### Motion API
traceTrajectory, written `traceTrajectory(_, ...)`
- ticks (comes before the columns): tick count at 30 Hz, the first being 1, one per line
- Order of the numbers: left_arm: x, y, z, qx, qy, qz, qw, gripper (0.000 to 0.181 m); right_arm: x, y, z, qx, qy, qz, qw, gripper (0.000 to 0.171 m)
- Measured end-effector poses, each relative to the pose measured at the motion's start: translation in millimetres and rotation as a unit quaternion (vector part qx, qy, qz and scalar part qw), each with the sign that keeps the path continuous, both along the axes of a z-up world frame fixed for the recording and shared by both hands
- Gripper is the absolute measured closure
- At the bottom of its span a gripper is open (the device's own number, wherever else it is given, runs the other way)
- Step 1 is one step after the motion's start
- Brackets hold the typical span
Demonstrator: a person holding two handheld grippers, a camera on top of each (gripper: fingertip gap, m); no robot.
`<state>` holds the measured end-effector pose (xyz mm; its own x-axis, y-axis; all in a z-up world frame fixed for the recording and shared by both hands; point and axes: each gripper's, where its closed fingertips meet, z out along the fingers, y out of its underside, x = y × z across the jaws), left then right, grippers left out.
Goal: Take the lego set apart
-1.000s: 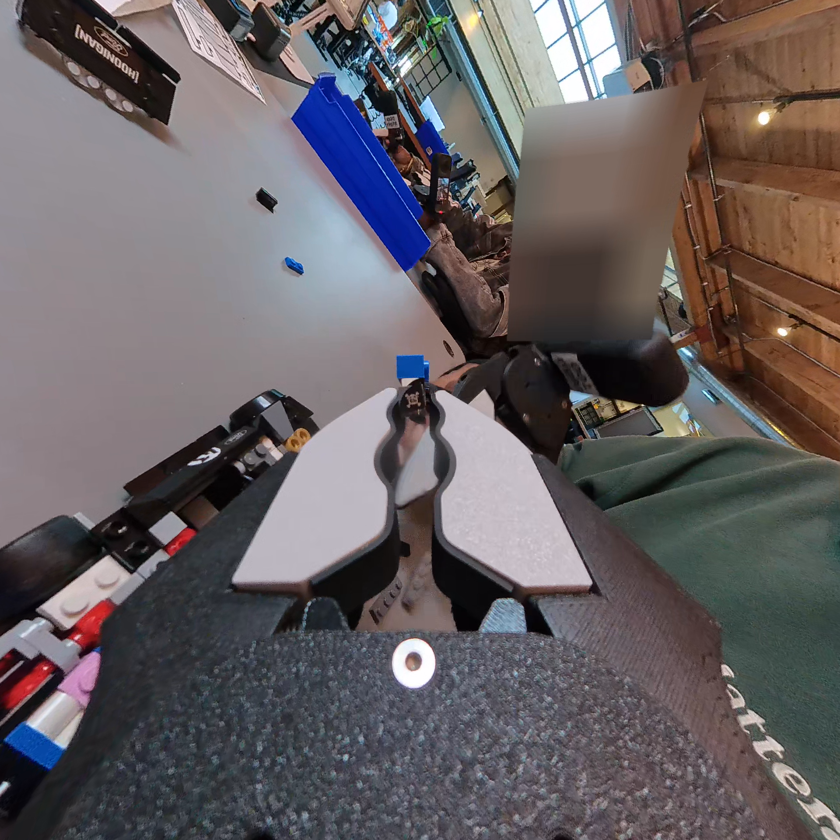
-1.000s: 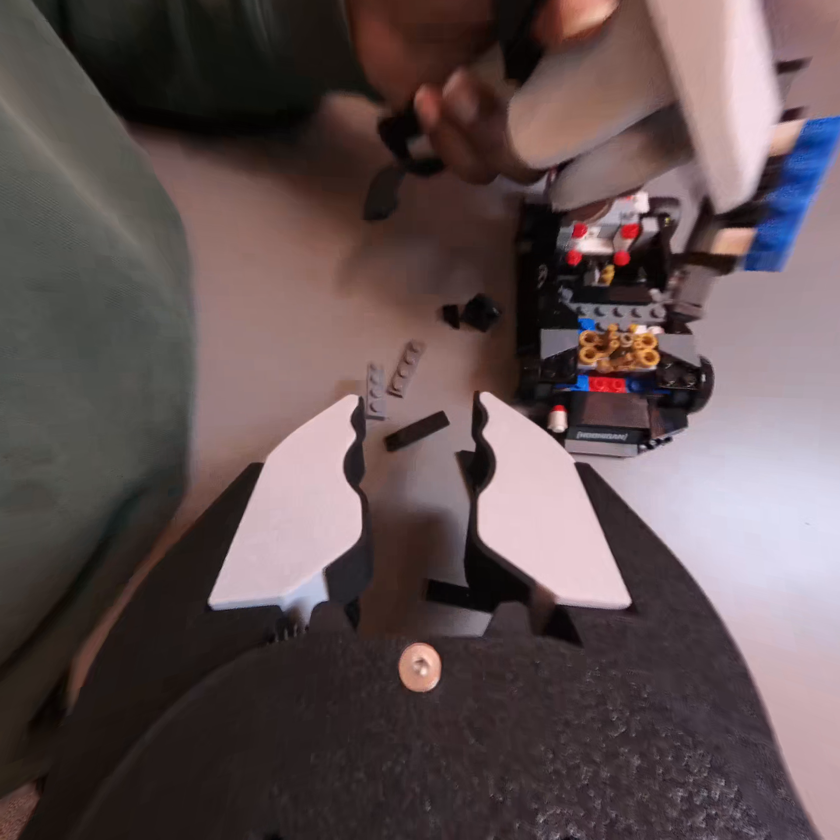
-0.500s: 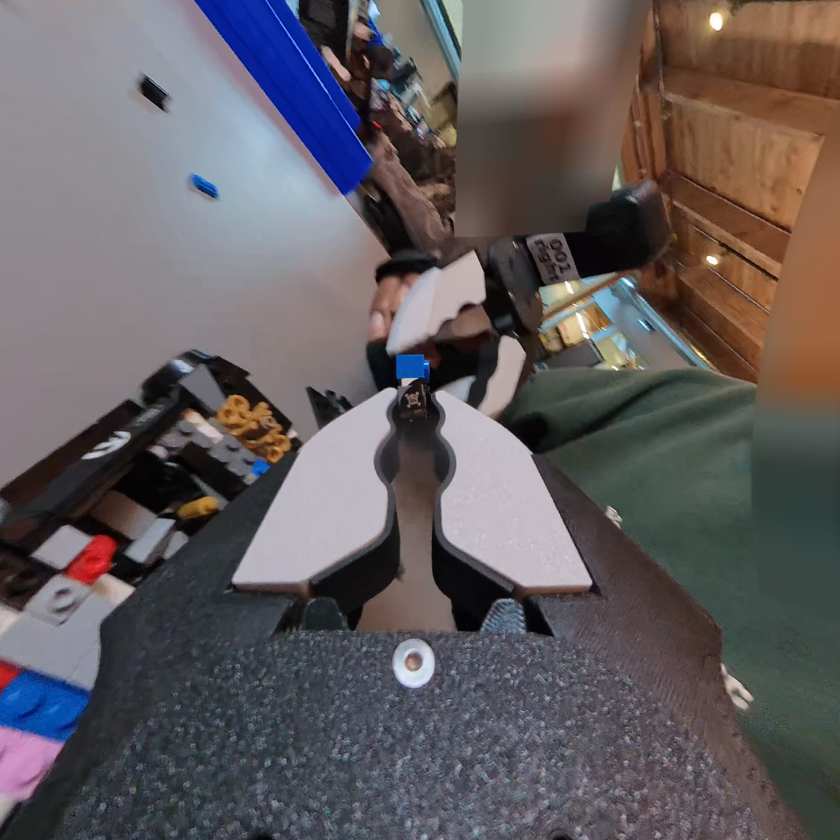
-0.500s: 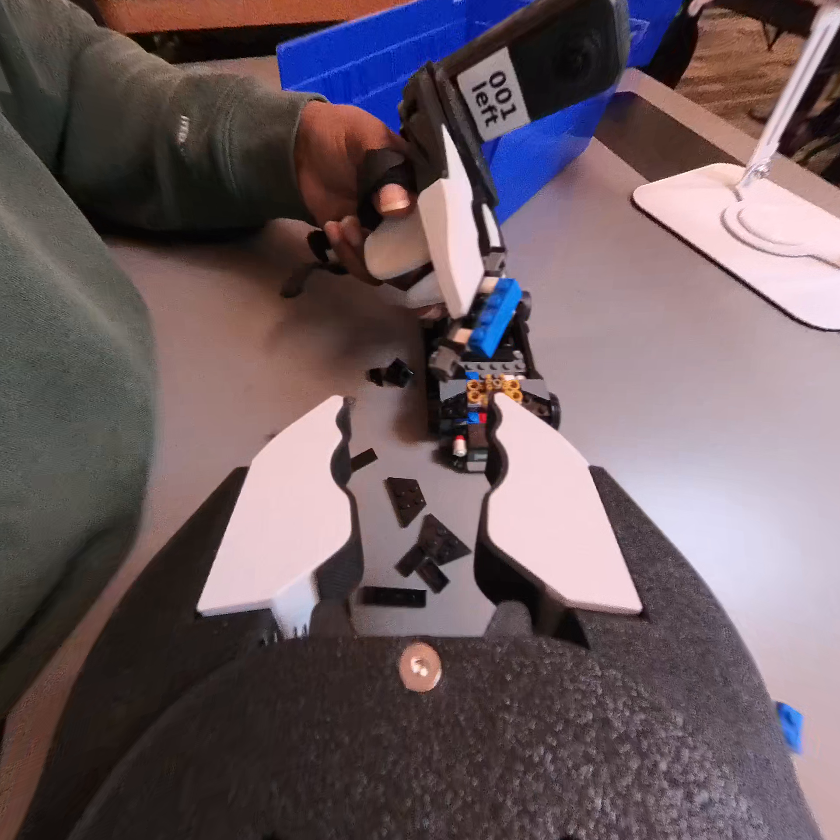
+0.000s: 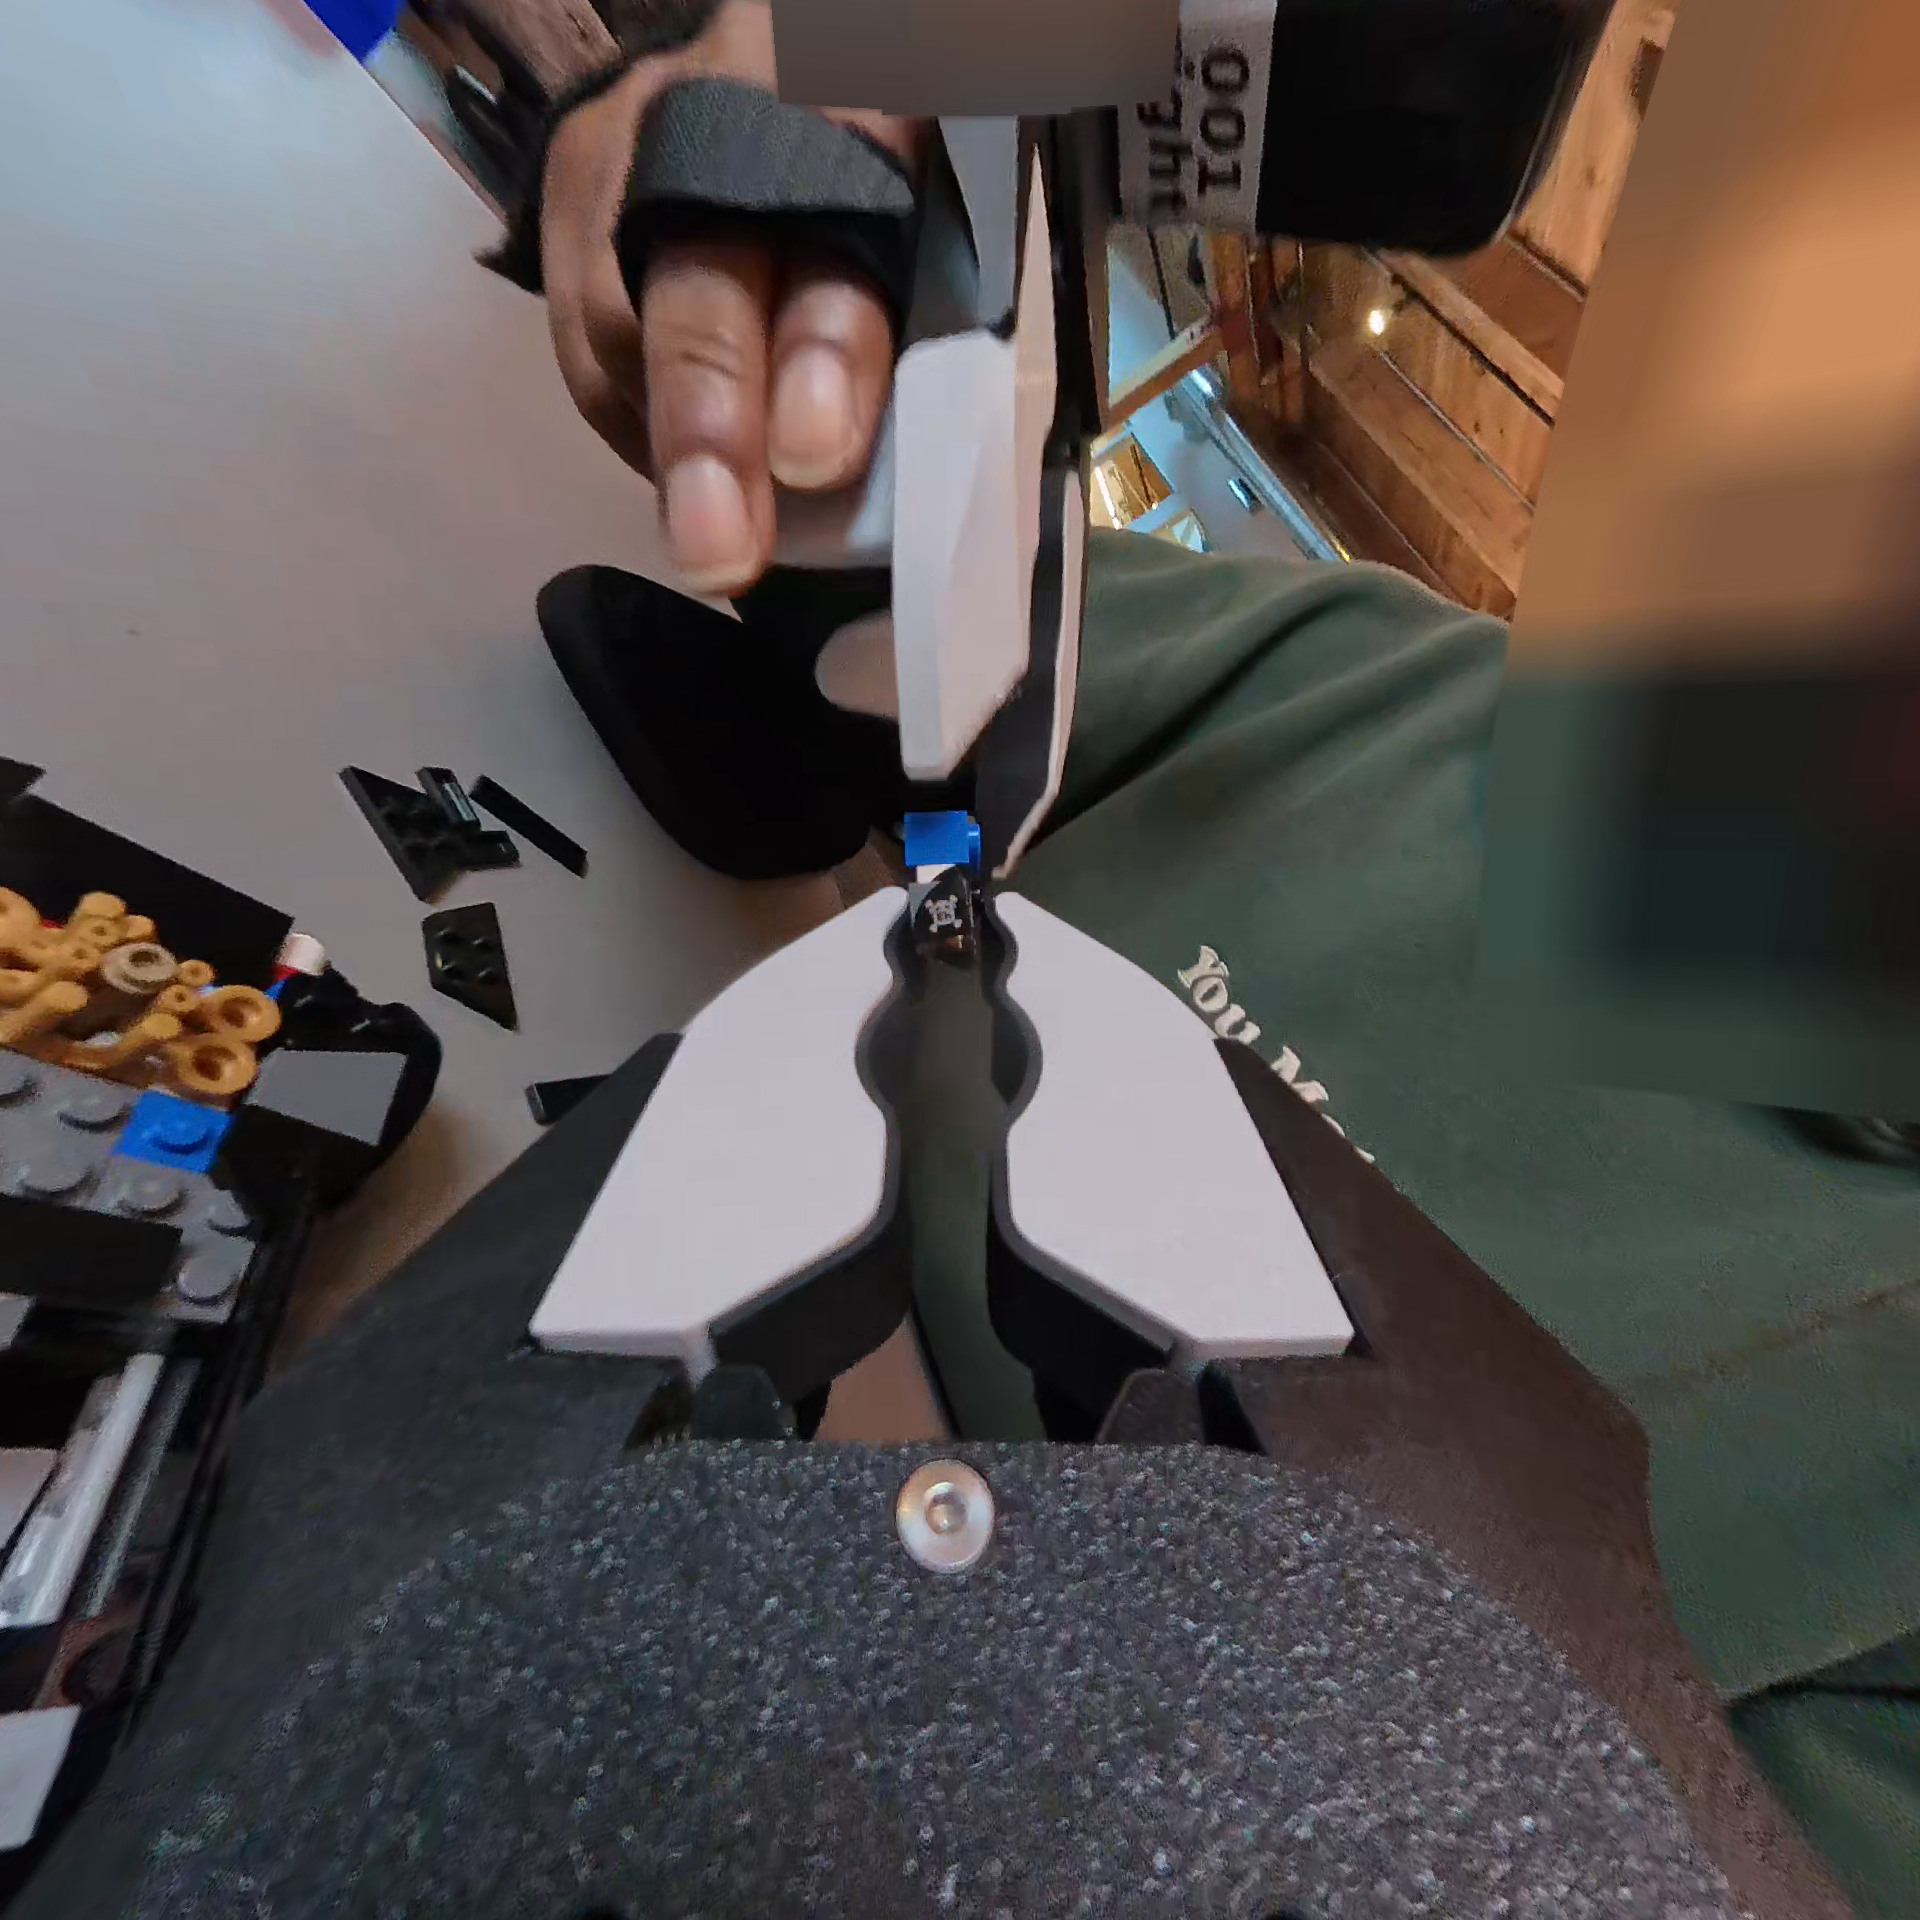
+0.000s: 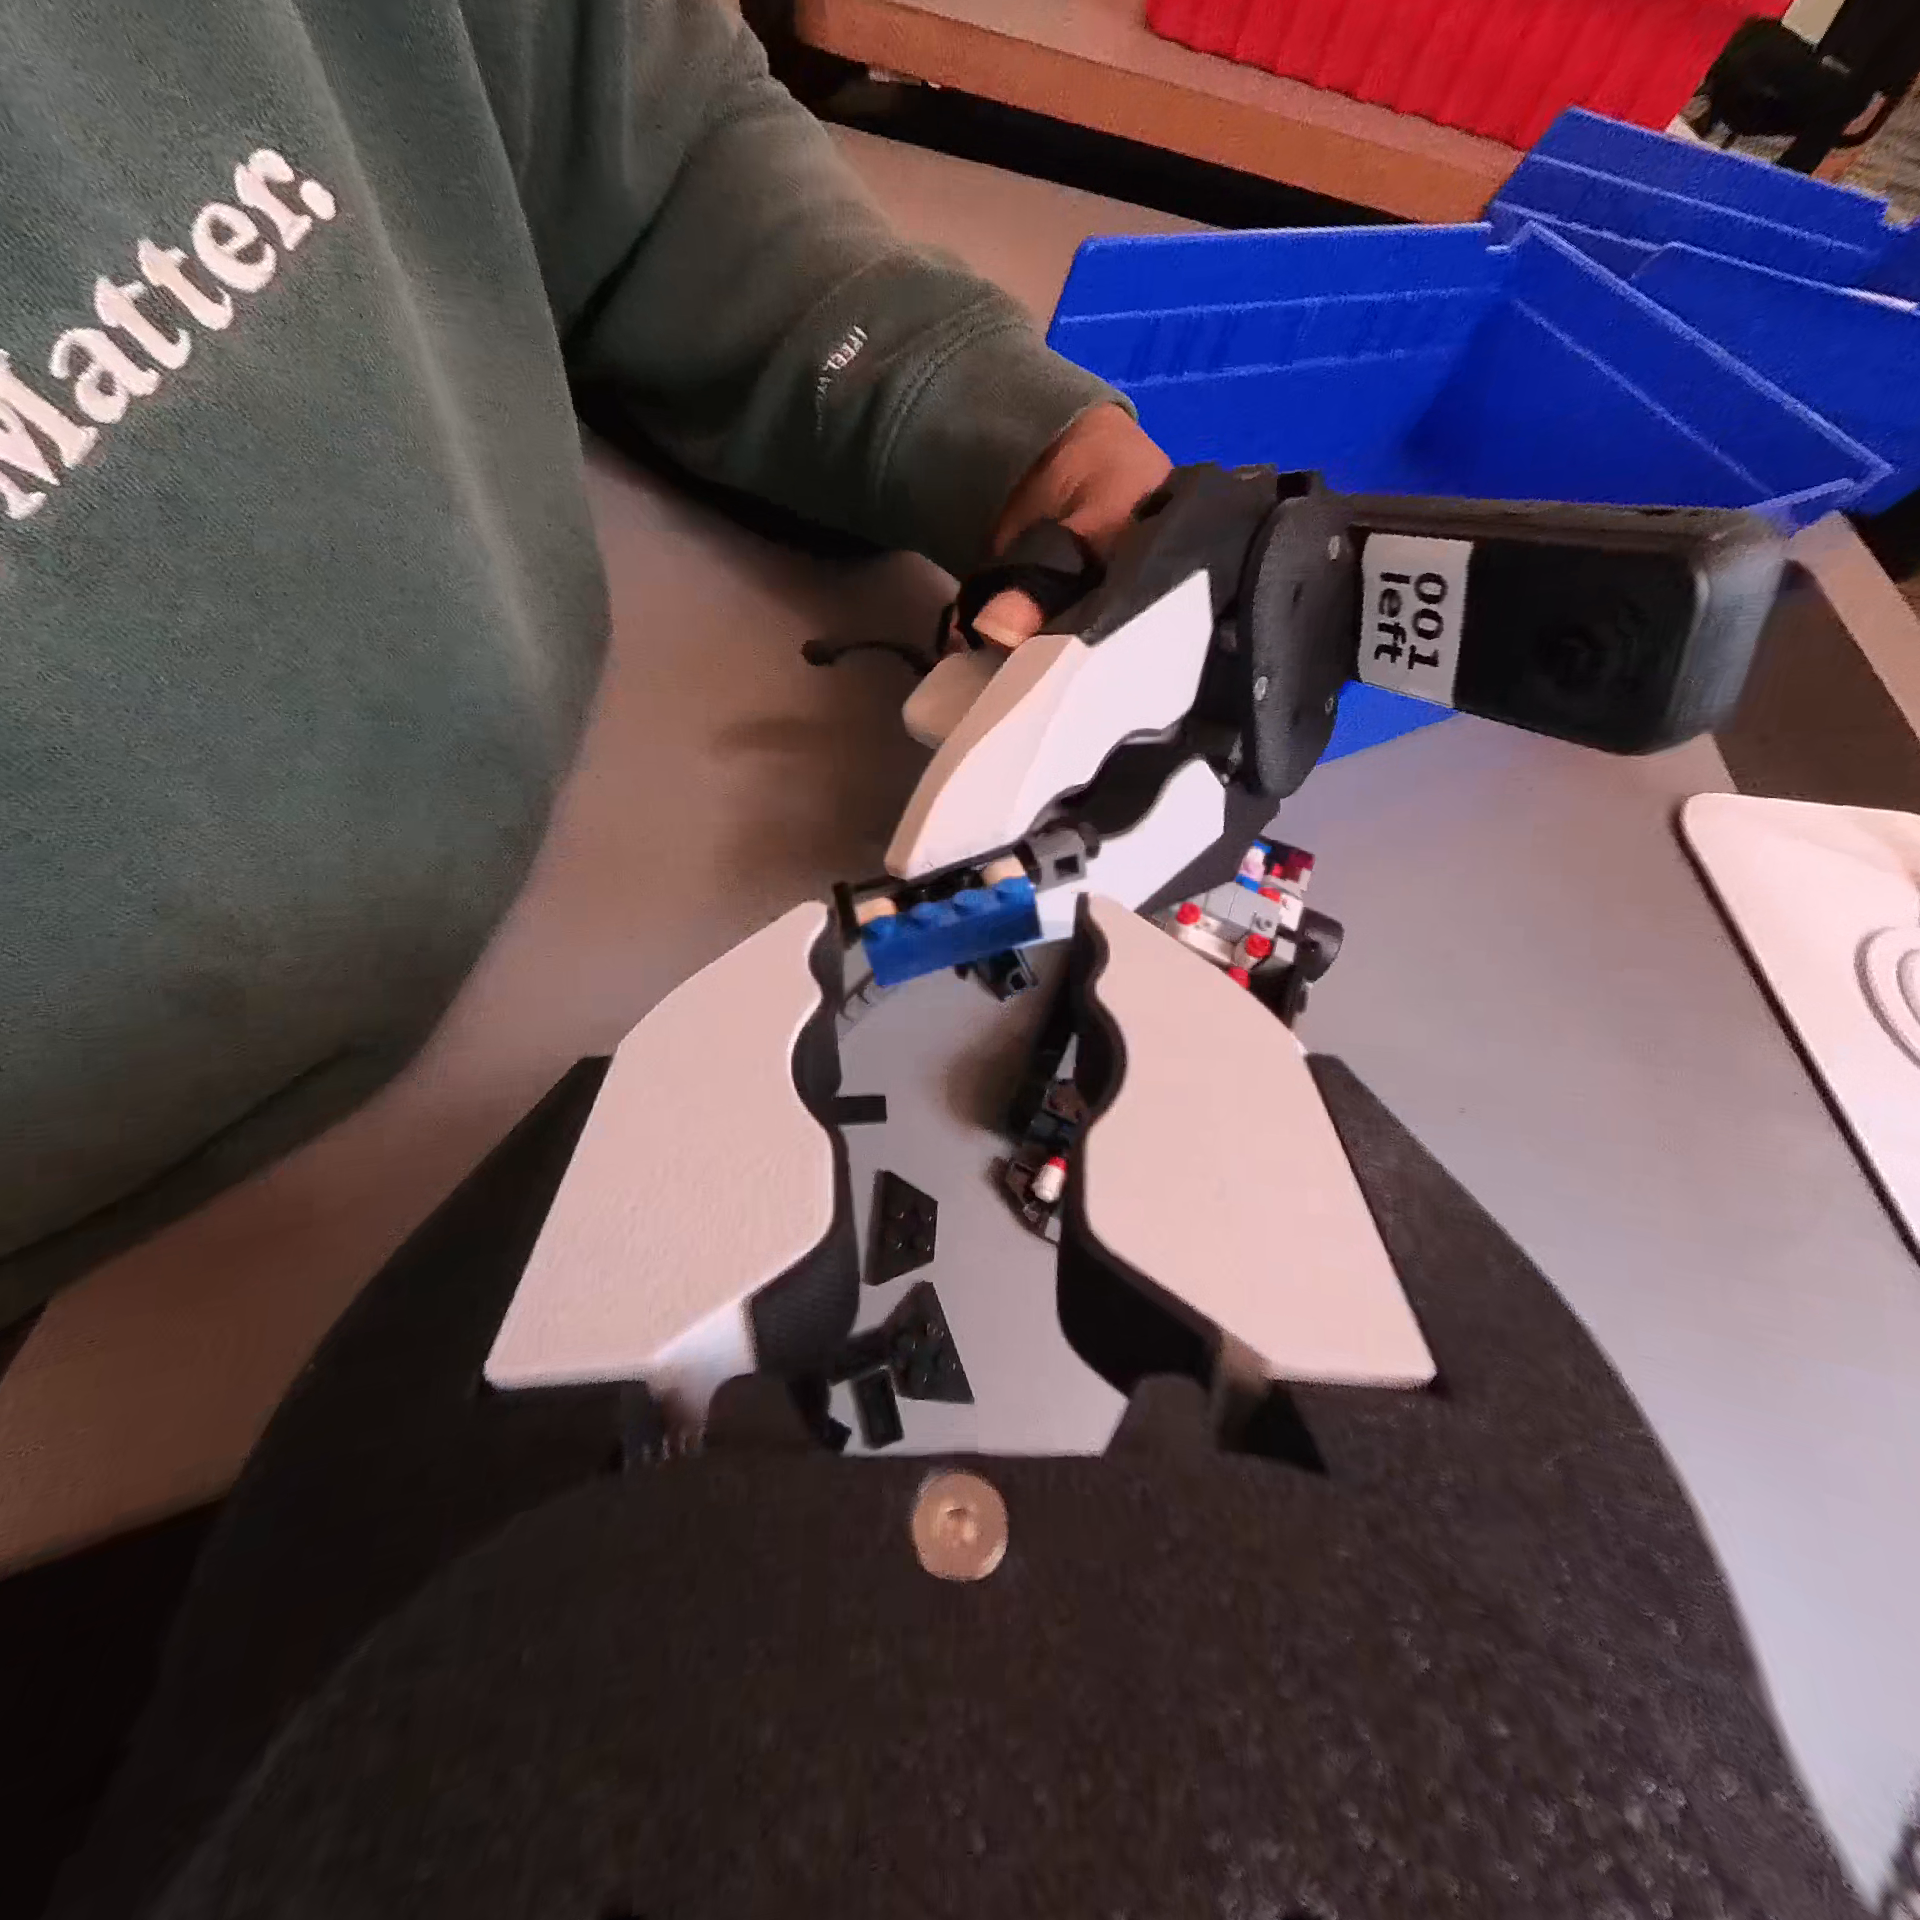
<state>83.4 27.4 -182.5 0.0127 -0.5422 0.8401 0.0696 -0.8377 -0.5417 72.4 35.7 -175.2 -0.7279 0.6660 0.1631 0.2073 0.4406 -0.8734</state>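
My left gripper (image 5: 943, 914) is shut on a small lego sub-assembly: a black printed piece (image 5: 945, 920) sits between its tips with a blue brick (image 5: 938, 840) on it. In the right wrist view the left gripper's finger (image 6: 1039, 748) holds this piece above the table. My right gripper (image 6: 951, 925) is closed across the blue brick (image 6: 940, 940), one fingertip at each end of the assembly. In the left wrist view the right gripper (image 5: 966, 810) comes down onto the brick from above. The rest of the lego car (image 5: 125, 1039) lies on the table, and also shows in the right wrist view (image 6: 1247, 920).
Loose black plates lie on the grey table (image 5: 436, 831) (image 6: 904, 1236). Blue bins (image 6: 1507, 343) stand at the back and a white base (image 6: 1818, 935) at the right. A person in a green sweatshirt (image 6: 260, 623) is close on the left. Only a small space, under 4 cm, lies between the two pairs of fingers.
My right gripper has moved up to the piece held in my left gripper, and its fingers have narrowed onto the blue brick. My left gripper has kept its hold throughout.
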Motion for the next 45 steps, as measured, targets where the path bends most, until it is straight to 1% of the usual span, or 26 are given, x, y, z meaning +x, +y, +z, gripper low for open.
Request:
traceTrajectory(3, 3.8, -3.7, -1.8, -0.003, 0.002, -0.016, 1.0, 0.172, 4.3, -0.6, -0.7, -0.007, -0.005, 0.01, 1.0, 0.133)
traceTrajectory(7, 7.2, -8.7, -5.5, -0.007, 0.006, -0.033, 0.999, 0.172, 9.2, -9.8, -13.8, 0.013, -0.031, 0.025, 0.999, 0.134)
traceTrajectory(14, 9.5, -11.9, -9.4, -0.014, 0.014, -0.041, 0.999, 0.171, 8.5, -15.9, -22.6, 0.058, -0.021, 0.023, 0.998, 0.136)
traceTrajectory(16, 7.7, -9.0, -7.6, -0.014, 0.008, -0.03, 0.999, 0.171, 7.1, -13.4, -21.1, 0.054, -0.015, 0.01, 0.998, 0.137)
traceTrajectory(17, 5.8, -5.2, -6.3, -0.011, 0.01, -0.016, 1.0, 0.164, 6.3, -10.6, -19.5, 0.041, -0.013, -0.001, 0.999, 0.137)
traceTrajectory(18, 2.8, -0.9, -4.0, -0.007, 0.011, 0.0, 1.0, 0.15, 6.3, -6.7, -18.0, 0.024, -0.012, -0.012, 1.0, 0.137)
traceTrajectory(19, -1.4, 2.5, -0.3, 0.0, 0.015, 0.015, 1.0, 0.141, 6.8, -0.3, -17.7, 0.009, -0.015, -0.027, 0.999, 0.137)
traceTrajectory(20, -7.0, 7.9, 0.9, 0.011, 0.037, 0.04, 0.998, 0.13, 6.9, 8.9, -18.7, -0.003, -0.019, -0.05, 0.999, 0.136)
traceTrajectory(21, -14.8, 13.8, -1.0, 0.033, 0.083, 0.07, 0.994, 0.125, 5.8, 20.7, -21.3, -0.014, -0.026, -0.084, 0.996, 0.136)
traceTrajectory(23, -33.2, 21.5, -3.6, 0.099, 0.194, 0.12, 0.969, 0.121, 1.1, 46.6, -33.8, -0.04, -0.052, -0.166, 0.984, 0.136)
traceTrajectory(25, -53.6, 27.2, -9.8, 0.153, 0.311, 0.152, 0.926, 0.118, -2.6, 60.7, -53.3, -0.067, -0.09, -0.219, 0.969, 0.136)
traceTrajectory(27, -75.5, 32.1, -24.8, 0.183, 0.424, 0.166, 0.871, 0.114, -9.8, 68.0, -67.8, -0.081, -0.11, -0.253, 0.958, 0.136)
traceTrajectory(29, -90.9, 32.1, -43.5, 0.186, 0.5, 0.158, 0.831, 0.111, -17.9, 67.0, -74.4, -0.1, -0.124, -0.26, 0.952, 0.136)
traceTrajectory(31, -101.2, 31.3, -61.4, 0.168, 0.542, 0.151, 0.81, 0.111, -24.2, 65.1, -79.9, -0.101, -0.137, -0.259, 0.951, 0.136)
traceTrajectory(33, -107.1, 30.8, -72.2, 0.16, 0.57, 0.146, 0.793, 0.11, -27.5, 64.6, -85.2, -0.087, -0.142, -0.258, 0.952, 0.136)
traceTrajectory(35, -112.1, 29.3, -76.3, 0.163, 0.596, 0.138, 0.774, 0.11, -27.8, 62.4, -88.1, -0.083, -0.146, -0.253, 0.953, 0.136)
traceTrajectory(38, -119.1, 26.7, -77.0, 0.161, 0.62, 0.134, 0.756, 0.109, -26.7, 61.8, -89.9, -0.076, -0.144, -0.244, 0.956, 0.136)
traceTrajectory(41, -126.2, 21.5, -80.8, 0.15, 0.643, 0.125, 0.74, 0.107, -25.7, 63.9, -90.1, -0.064, -0.147, -0.234, 0.959, 0.136)
traceTrajectory(45, -133.3, 17.9, -81.8, 0.132, 0.653, 0.131, 0.734, 0.108, -24.1, 71.6, -92.1, -0.029, -0.155, -0.223, 0.962, 0.136)
